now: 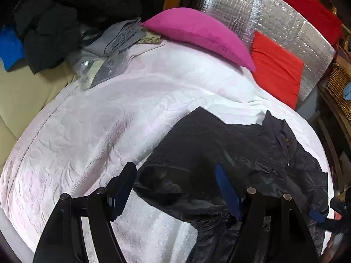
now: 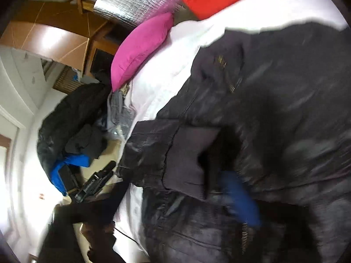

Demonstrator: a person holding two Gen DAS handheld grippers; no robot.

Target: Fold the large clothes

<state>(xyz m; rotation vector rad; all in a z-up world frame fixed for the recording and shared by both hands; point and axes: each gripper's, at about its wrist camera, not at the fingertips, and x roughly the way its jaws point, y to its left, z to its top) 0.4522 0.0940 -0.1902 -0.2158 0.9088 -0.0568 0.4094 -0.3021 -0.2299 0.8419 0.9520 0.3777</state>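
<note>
A dark navy jacket (image 1: 230, 149) lies spread on a white quilted bedspread (image 1: 98, 131). My left gripper (image 1: 175, 186) is open, its blue-padded fingers (image 1: 226, 188) hovering over the jacket's left sleeve and hem. In the right wrist view the jacket (image 2: 274, 109) fills the frame, blurred, with its sleeve cuff (image 2: 186, 164) folded across. One blue pad (image 2: 239, 197) of my right gripper lies against the fabric; its other finger is hidden. The right gripper also shows at the far right edge of the left wrist view (image 1: 329, 212).
A magenta pillow (image 1: 197, 32) and a red pillow (image 1: 276, 70) lie at the bed's head against a silver foil panel (image 1: 274, 17). A pile of dark, grey and blue clothes (image 1: 54, 32) sits at the far left. A wicker chair (image 1: 337, 83) stands right.
</note>
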